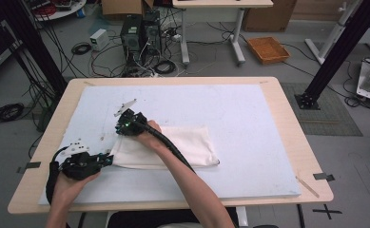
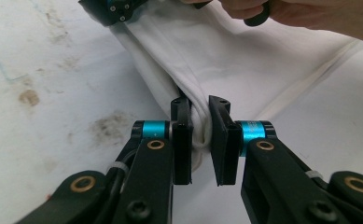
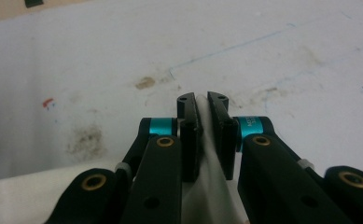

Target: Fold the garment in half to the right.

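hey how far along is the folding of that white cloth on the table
Partly done, it seems. The white cloth already lies as a flat folded rectangle on the white mat. In hand: the left tool and the right tool are each shut on the cloth's left edge, one at each corner. Left, probably: carry that edge across for another fold and let go.

On the desk [image 1: 287, 118] lies a mat [image 1: 249, 114], and the folded cloth [image 1: 192, 147] lies on its near half. The right claw [image 1: 121, 124] pinches the cloth's 10 o'clock corner; the left claw [image 1: 110, 159] pinches its 8 o'clock corner.
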